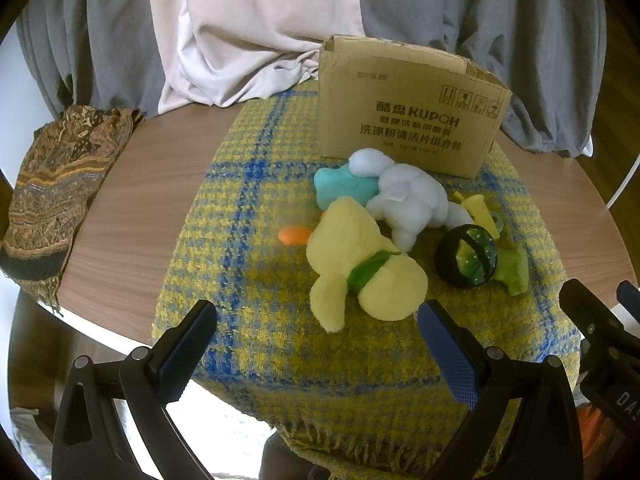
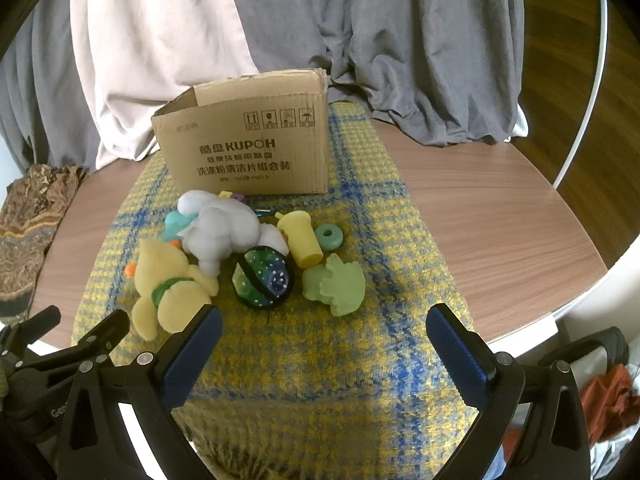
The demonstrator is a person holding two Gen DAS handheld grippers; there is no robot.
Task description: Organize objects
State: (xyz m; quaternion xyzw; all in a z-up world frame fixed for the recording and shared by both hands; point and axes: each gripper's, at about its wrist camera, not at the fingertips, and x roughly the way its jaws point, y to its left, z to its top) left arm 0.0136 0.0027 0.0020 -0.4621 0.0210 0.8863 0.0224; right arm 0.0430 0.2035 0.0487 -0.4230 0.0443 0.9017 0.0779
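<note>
A pile of toys lies on a yellow-and-blue woven cloth (image 1: 248,208) in front of an open cardboard box (image 1: 408,116) (image 2: 256,144). The pile holds a yellow plush duck (image 1: 360,272) (image 2: 168,284), a white plush (image 1: 412,200) (image 2: 224,228), a teal plush (image 1: 344,186), a dark spotted ball (image 1: 466,256) (image 2: 264,278), a green foam figure (image 2: 334,286) (image 1: 514,270), a yellow cup (image 2: 300,238) and a teal ring (image 2: 329,237). My left gripper (image 1: 316,320) stands open just short of the duck. My right gripper (image 2: 324,324) stands open near the ball and green figure, empty.
The cloth covers part of a round wooden table (image 2: 500,208). A patterned brown scarf (image 1: 56,200) hangs over the table's left edge. Grey and white draped fabric (image 1: 248,40) stands behind the box. A small orange piece (image 1: 294,235) lies left of the duck.
</note>
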